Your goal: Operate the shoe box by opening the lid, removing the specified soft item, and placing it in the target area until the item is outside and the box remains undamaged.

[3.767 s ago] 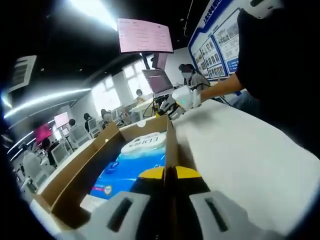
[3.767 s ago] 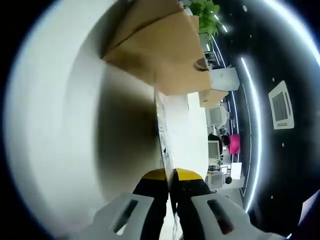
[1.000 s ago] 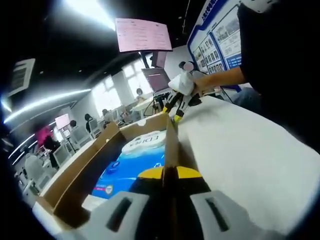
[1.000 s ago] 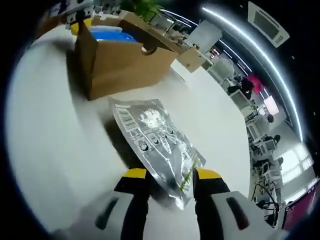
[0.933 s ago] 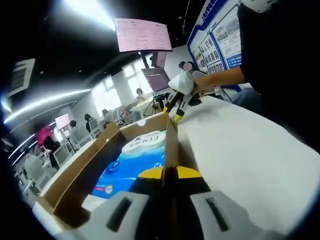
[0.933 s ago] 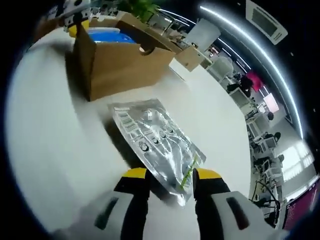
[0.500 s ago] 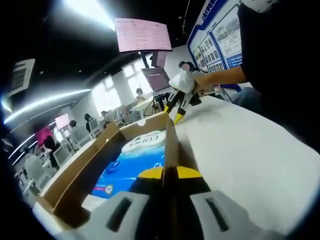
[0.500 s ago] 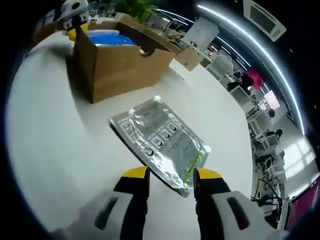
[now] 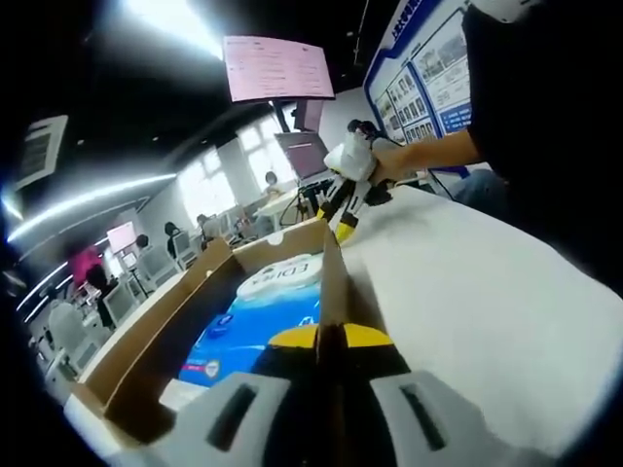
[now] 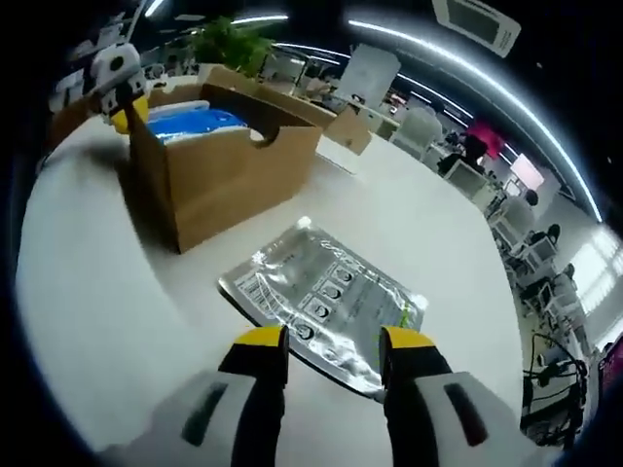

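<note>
Left tool point(image 9: 327, 342) clenched on box point(image 9: 329, 282) wall, steadying it; right tool point(image 10: 332, 342) released above pouch point(image 10: 321, 297), flat on tabletop point(image 10: 107, 321).

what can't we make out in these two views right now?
- Left gripper view: the box wall runs between the shut jaws of the left gripper, which hide the contact.
- Left gripper view: the blue pack is partly hidden by the box walls; its small print is unreadable.
- Right gripper view: print on the silver pouch is too small; its near edge sits behind the open right gripper.
</note>
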